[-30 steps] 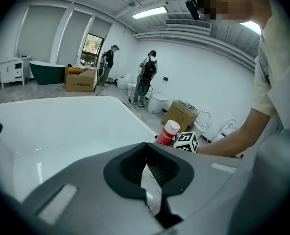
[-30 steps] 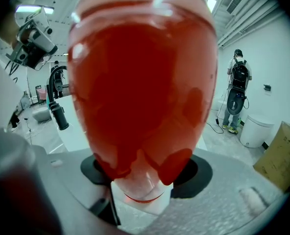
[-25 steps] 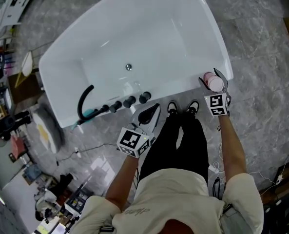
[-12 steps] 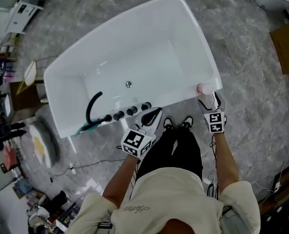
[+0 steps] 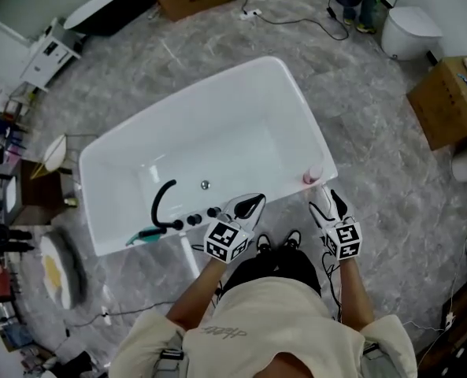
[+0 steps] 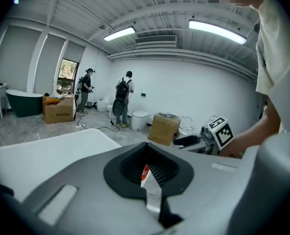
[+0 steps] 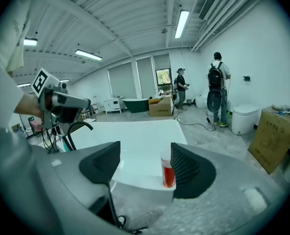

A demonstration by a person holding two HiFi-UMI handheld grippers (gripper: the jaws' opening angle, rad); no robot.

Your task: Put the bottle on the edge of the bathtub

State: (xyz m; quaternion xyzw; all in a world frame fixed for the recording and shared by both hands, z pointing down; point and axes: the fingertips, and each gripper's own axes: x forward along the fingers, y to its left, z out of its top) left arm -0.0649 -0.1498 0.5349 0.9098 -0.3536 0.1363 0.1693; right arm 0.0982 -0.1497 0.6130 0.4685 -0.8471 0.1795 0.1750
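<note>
The bottle [image 5: 313, 174], pale-capped with red liquid, stands upright on the near right corner of the white bathtub's rim [image 5: 296, 109]. My right gripper [image 5: 328, 204] hangs just short of it, over the floor, apart from the bottle. Its jaws are closing from wide open with nothing between them. In the right gripper view the bottle [image 7: 168, 173] shows beyond the right gripper [image 7: 144, 163], close to the right-hand jaw's inner edge. My left gripper [image 5: 246, 208] is held at the tub's near rim, shut and empty. In the left gripper view the left gripper [image 6: 147, 173] points over the tub.
A black hose [image 5: 161, 199] and dark tap knobs [image 5: 194, 219] sit on the tub's near rim at the left. Cardboard boxes [image 5: 446, 101] and a toilet [image 5: 410, 30] stand to the right. Two people [image 7: 215, 89] stand far off. Cables cross the marble floor.
My right gripper has let go of the bottle and drawn back toward the person, leaving it standing on the tub's corner. The head view has pulled back, showing more of the room.
</note>
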